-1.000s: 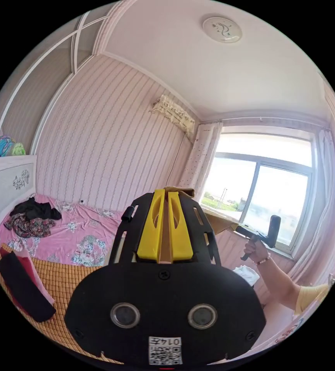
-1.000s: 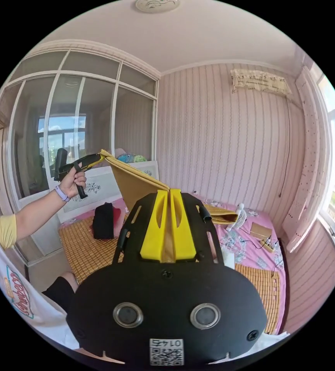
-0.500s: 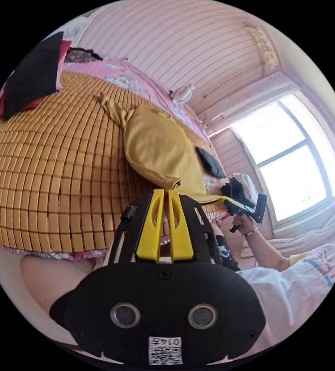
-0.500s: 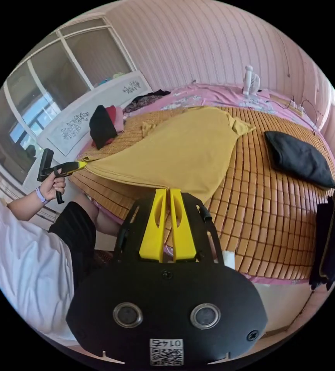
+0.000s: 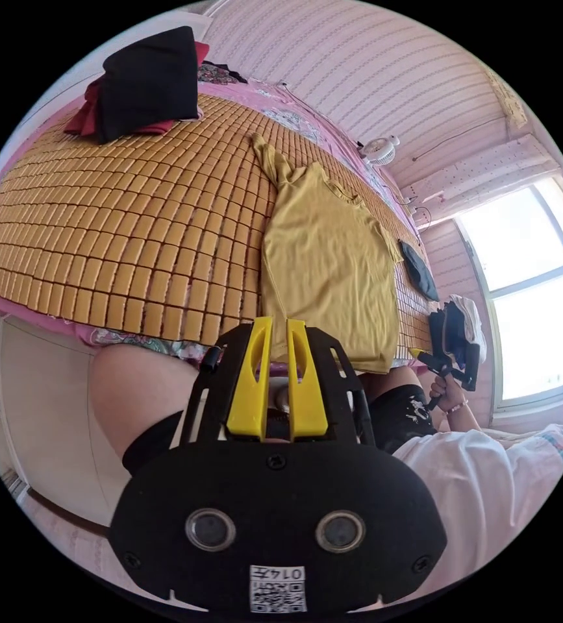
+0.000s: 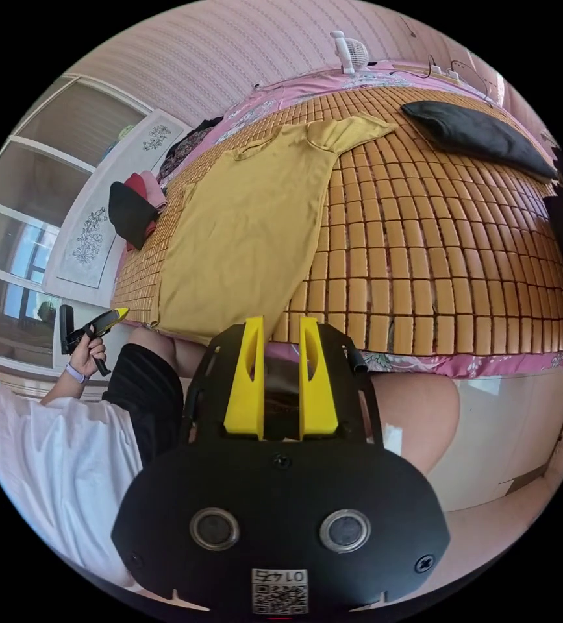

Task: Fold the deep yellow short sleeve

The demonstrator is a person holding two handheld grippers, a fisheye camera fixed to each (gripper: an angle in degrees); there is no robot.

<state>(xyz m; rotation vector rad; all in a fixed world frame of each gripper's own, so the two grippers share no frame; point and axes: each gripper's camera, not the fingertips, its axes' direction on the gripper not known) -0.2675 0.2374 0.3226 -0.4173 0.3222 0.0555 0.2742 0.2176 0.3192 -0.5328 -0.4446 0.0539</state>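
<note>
The deep yellow short sleeve shirt [image 5: 323,259] [image 6: 255,220] lies spread flat on the bamboo mat [image 5: 132,227] [image 6: 437,259], collar toward the far side and hem at the bed's near edge. My left gripper [image 5: 278,322] hovers just off the hem, its jaws slightly apart and holding nothing. In the right gripper view the left gripper [image 6: 115,316] sits in a hand beside the hem's corner, clear of the cloth. My right gripper [image 6: 280,319] stands open below the hem. Seen from the left gripper view, the right gripper [image 5: 419,354] is near the other hem corner.
A black folded cloth on a red one [image 5: 145,78] [image 6: 132,211] lies at one end of the mat. A black garment [image 5: 417,272] [image 6: 476,133] lies beyond the shirt. A small white fan [image 5: 378,148] [image 6: 348,45] stands at the far side. The person's legs [image 5: 132,389] press against the bed edge.
The shirt was held up in the air by both grippers, then swung down onto the mat. Both grippers have let go of the hem and pulled back.
</note>
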